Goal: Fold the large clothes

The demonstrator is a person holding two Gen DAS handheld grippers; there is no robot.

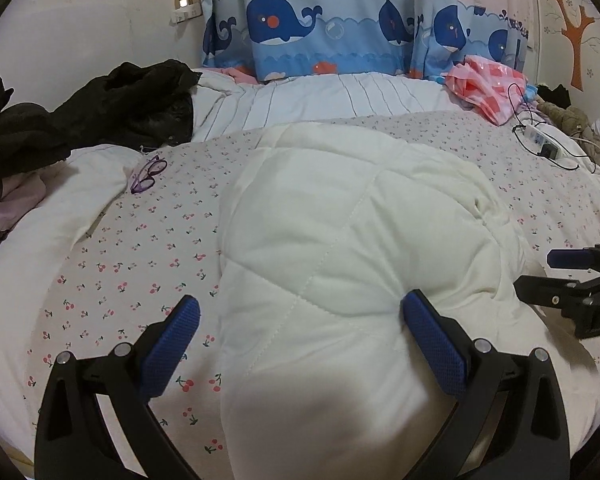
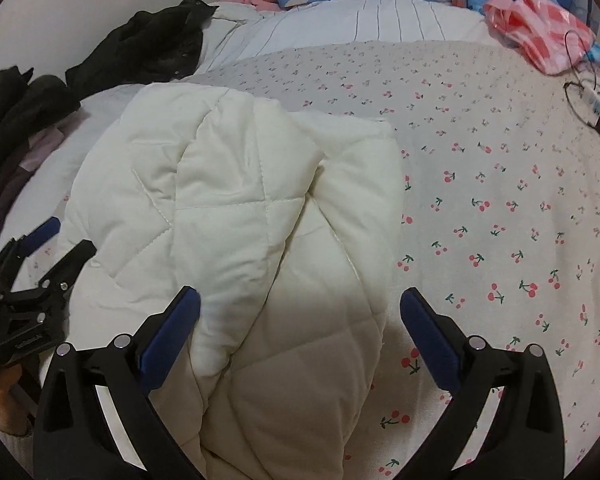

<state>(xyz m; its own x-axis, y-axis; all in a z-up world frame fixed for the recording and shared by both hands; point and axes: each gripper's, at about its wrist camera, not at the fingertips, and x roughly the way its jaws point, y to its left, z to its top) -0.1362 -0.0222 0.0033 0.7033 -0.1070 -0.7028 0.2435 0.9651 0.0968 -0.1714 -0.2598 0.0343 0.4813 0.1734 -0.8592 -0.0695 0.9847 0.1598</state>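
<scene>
Beside quilted garment (image 1: 340,240), purple glasses (image 1: 148,174)

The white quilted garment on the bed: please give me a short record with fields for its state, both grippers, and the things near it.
garment: white quilted garment, bunched and partly folded on the cherry-print sheet
left gripper: open, garment between the fingers
right gripper: open, over the garment's edge
nearby: purple glasses, black clothes, pink bag

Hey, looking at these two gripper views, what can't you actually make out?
- Near end of the cream quilted garment: cut off by the bottom edge in both views.
- Right gripper: cropped by the left view's edge.
- Purple-framed glasses: too small for detail.
- Black clothes pile: shape indistinct.
</scene>
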